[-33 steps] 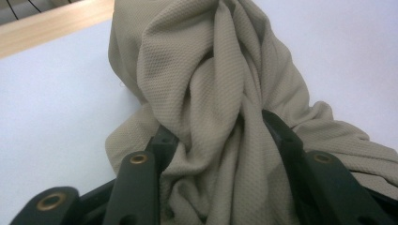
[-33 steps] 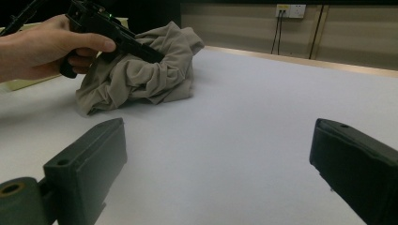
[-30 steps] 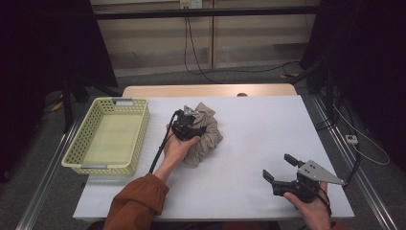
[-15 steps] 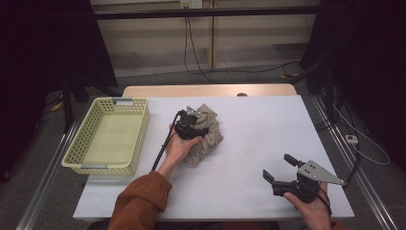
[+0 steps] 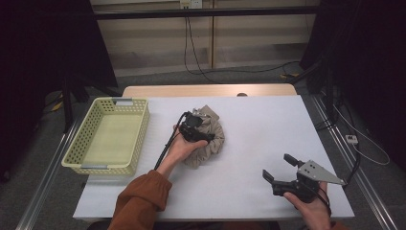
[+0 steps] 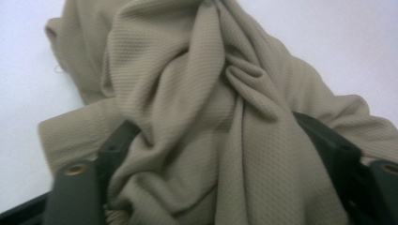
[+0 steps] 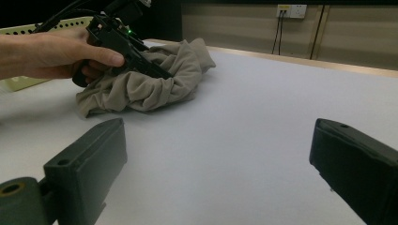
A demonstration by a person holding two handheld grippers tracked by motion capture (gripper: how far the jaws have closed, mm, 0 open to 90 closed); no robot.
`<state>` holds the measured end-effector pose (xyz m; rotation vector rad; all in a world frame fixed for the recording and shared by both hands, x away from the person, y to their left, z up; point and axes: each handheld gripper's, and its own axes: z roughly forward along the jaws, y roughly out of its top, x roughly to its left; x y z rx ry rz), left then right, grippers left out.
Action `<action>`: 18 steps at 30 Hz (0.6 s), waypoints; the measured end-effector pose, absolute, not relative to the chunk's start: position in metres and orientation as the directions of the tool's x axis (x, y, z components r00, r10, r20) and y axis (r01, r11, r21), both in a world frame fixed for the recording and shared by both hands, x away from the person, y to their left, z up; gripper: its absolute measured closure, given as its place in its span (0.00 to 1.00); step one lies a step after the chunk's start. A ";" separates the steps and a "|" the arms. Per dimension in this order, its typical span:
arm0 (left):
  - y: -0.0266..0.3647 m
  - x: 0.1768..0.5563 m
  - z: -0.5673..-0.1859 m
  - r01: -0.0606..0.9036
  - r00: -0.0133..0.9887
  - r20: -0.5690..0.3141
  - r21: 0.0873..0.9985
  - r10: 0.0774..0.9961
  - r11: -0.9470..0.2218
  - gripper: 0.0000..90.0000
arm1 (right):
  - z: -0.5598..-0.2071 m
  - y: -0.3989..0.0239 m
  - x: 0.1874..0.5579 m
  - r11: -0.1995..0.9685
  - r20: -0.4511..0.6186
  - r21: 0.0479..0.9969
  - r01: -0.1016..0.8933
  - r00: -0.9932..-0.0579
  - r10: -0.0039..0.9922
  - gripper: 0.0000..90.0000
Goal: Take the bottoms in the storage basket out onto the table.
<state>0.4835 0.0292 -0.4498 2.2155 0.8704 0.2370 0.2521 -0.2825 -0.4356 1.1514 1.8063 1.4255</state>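
A white desk [image 5: 268,143] with a pale wooden far edge stands on a grey floor [image 5: 158,79]. Behind it runs a light panelled wall [image 5: 153,33] carrying a socket [image 5: 190,4], black cables [image 5: 194,48] hanging down. Both sides lie dark, perhaps curtained.

Overhead forward-down; gripper cameras close, sharing cloth [image 7: 145,79].
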 end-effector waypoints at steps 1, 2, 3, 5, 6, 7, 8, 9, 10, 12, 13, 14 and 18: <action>0.029 0.483 -0.450 0.517 0.748 -0.087 0.698 0.658 -0.496 0.26 | -0.436 -0.282 0.252 0.066 0.079 0.957 0.281 -0.474 0.877 0.05; 0.028 0.483 -0.451 0.518 0.745 -0.087 0.701 0.662 -0.491 0.25 | -0.436 -0.282 0.252 0.066 0.078 0.958 0.280 -0.474 0.877 0.05; 0.028 0.483 -0.451 0.514 0.745 -0.081 0.703 0.662 -0.492 0.23 | -0.436 -0.282 0.252 0.066 0.078 0.958 0.280 -0.474 0.877 0.05; 0.027 0.482 -0.451 0.504 0.745 -0.063 0.705 0.665 -0.498 0.20 | -0.435 -0.283 0.252 0.065 0.077 0.959 0.277 -0.474 0.877 0.05; 0.026 0.482 -0.450 0.504 0.737 -0.051 0.706 0.674 -0.498 0.19 | -0.435 -0.283 0.252 0.066 0.077 0.959 0.277 -0.474 0.877 0.05; 0.027 0.482 -0.450 0.507 0.742 -0.064 0.706 0.668 -0.495 0.18 | -0.436 -0.283 0.252 0.064 0.078 0.959 0.278 -0.474 0.877 0.05; 0.028 0.482 -0.450 0.511 0.742 -0.071 0.704 0.667 -0.493 0.18 | -0.436 -0.283 0.252 0.064 0.079 0.958 0.278 -0.473 0.878 0.05; 0.029 0.483 -0.449 0.518 0.737 -0.085 0.708 0.671 -0.480 0.18 | -0.436 -0.283 0.251 0.064 0.079 0.958 0.279 -0.473 0.878 0.05; 0.031 0.483 -0.449 0.523 0.734 -0.097 0.713 0.672 -0.468 0.18 | -0.436 -0.283 0.251 0.064 0.079 0.958 0.279 -0.473 0.878 0.05; 0.031 0.482 -0.450 0.525 0.728 -0.099 0.716 0.678 -0.460 0.16 | -0.436 -0.283 0.251 0.064 0.078 0.958 0.278 -0.473 0.877 0.05; 0.031 0.482 -0.450 0.525 0.732 -0.104 0.716 0.674 -0.460 0.15 | -0.436 -0.283 0.251 0.065 0.078 0.958 0.278 -0.473 0.878 0.05; 0.031 0.482 -0.449 0.522 0.728 -0.093 0.718 0.680 -0.460 0.14 | -0.436 -0.283 0.251 0.065 0.078 0.958 0.278 -0.473 0.878 0.05; 0.033 0.481 -0.448 0.535 0.720 -0.123 0.725 0.683 -0.434 0.12 | -0.435 -0.283 0.251 0.064 0.078 0.958 0.279 -0.472 0.878 0.05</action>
